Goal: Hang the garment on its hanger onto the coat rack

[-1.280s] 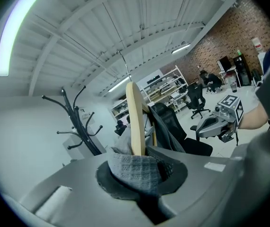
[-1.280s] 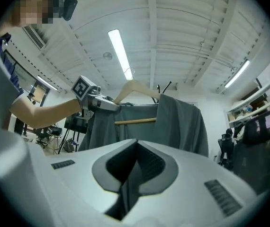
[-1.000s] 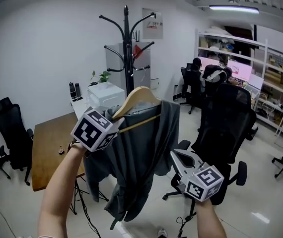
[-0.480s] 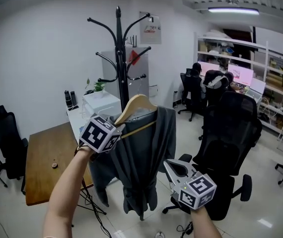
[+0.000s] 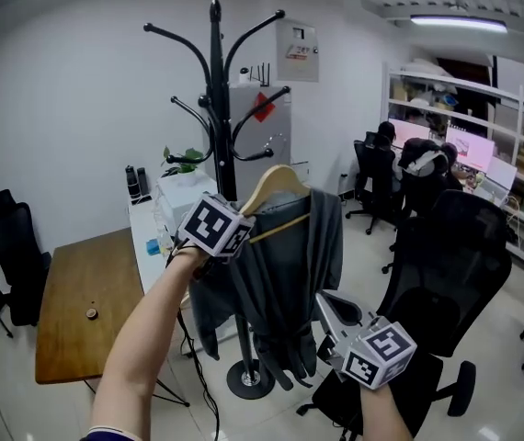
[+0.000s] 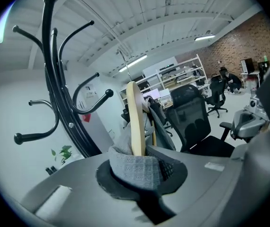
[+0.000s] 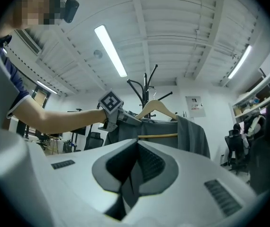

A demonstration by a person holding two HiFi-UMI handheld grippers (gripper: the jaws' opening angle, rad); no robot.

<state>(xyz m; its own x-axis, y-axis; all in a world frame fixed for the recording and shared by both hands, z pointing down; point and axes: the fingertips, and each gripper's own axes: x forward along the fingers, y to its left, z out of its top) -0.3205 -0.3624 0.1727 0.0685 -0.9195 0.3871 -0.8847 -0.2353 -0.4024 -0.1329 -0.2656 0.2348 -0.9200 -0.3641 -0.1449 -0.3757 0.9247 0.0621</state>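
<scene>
A grey garment [image 5: 285, 274] hangs on a wooden hanger [image 5: 276, 184] held up in front of the black coat rack [image 5: 216, 108]. My left gripper [image 5: 240, 220] is shut on the hanger's left shoulder end, with the fabric pinched around the wood. The left gripper view shows the jaws of that gripper [image 6: 137, 155] clamping the hanger [image 6: 136, 122] and a fold of the garment [image 6: 134, 169], the rack [image 6: 61, 103] just to the left. My right gripper [image 5: 336, 312] sits lower right, shut and empty, apart from the garment. From the right gripper [image 7: 137, 162] I see the hanger [image 7: 156, 109] and garment [image 7: 192, 136].
The rack's round base [image 5: 248, 379] stands on the floor under the garment. A wooden table [image 5: 78, 301] is at the left with a black chair [image 5: 9, 246] beyond it. A large black office chair [image 5: 446, 283] is close at the right. Shelves and seated people fill the far right.
The hanger and garment have come closer to the coat rack, which now stands right behind them with its base in view. The left grip is unchanged; the right gripper stays low and shut.
</scene>
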